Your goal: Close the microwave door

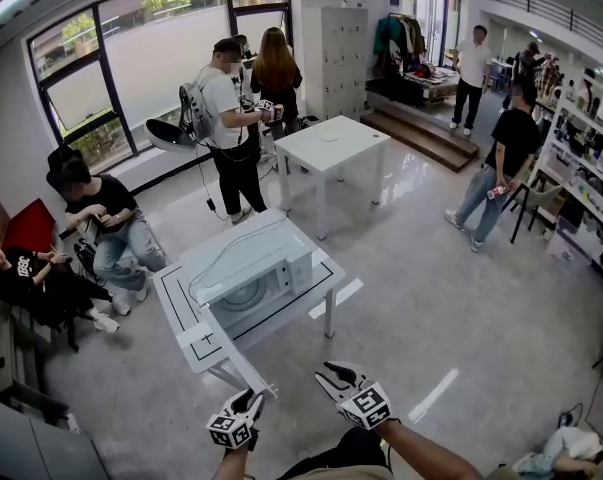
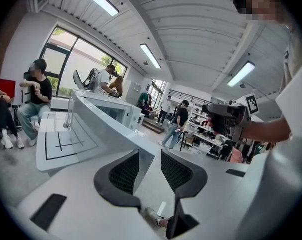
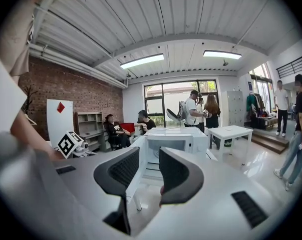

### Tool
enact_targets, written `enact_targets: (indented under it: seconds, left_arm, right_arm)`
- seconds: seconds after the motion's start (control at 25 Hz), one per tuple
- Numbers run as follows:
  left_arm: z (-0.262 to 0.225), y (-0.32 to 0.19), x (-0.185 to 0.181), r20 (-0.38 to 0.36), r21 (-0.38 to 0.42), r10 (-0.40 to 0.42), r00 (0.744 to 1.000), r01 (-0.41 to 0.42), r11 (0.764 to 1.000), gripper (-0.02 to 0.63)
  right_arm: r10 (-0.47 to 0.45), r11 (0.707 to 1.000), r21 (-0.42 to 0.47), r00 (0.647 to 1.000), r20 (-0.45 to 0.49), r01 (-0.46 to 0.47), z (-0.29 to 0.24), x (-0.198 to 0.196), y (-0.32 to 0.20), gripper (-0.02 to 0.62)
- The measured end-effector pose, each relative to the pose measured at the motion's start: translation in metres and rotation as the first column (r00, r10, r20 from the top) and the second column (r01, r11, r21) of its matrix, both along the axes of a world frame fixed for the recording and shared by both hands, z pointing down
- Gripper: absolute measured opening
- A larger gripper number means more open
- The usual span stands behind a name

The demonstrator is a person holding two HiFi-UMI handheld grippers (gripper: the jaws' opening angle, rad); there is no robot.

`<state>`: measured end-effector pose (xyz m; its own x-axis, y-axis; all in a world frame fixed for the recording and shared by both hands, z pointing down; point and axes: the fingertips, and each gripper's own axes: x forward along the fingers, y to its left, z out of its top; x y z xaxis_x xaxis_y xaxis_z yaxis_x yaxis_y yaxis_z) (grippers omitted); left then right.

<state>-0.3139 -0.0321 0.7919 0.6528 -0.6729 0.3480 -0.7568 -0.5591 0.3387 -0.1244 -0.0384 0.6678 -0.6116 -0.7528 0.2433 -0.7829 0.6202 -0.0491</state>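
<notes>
White microwave (image 1: 251, 268): on white table (image 1: 176, 303), door (image 3: 142, 170) swung open beyond table's near edge. Left gripper (image 1: 248, 401), right gripper (image 1: 331, 378): jaws parted, empty, near door, not touching.

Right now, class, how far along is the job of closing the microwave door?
Done: nothing yet. The door stands swung wide open from the microwave.
In hand: the left gripper and the right gripper both point at it, open and empty.
Left: push the door fully shut.
</notes>
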Motion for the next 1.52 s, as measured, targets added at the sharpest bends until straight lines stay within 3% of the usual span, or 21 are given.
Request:
enact_targets:
  seconds: [0.44, 0.92, 1.12, 1.52]
  left_arm:
    - [-0.009, -0.041, 0.060, -0.034, -0.037, -0.069, 0.997, 0.068, 0.997, 0.130]
    - [-0.009, -0.106, 0.124, -0.034, -0.051, -0.106, 0.994, 0.104, 0.993, 0.133]
    - [-0.009, -0.127, 0.137, -0.061, -0.058, -0.147, 0.987, 0.144, 0.988, 0.138]
    - [-0.013, -0.162, 0.156, -0.043, -0.069, -0.187, 0.981, 0.184, 0.981, 0.140]
  right_arm:
    - [-0.114, 0.993, -0.027, 0.993, -0.007, 0.114, -0.008, 0.045, -0.088, 0.129]
    - [-0.154, 0.987, -0.040, 0.988, -0.014, 0.153, -0.008, 0.103, -0.180, 0.127]
    - [-0.189, 0.981, -0.040, 0.982, -0.022, 0.188, -0.009, 0.112, -0.207, 0.127]
    - [-0.252, 0.967, -0.028, 0.968, -0.007, 0.252, -0.020, 0.119, -0.245, 0.127]
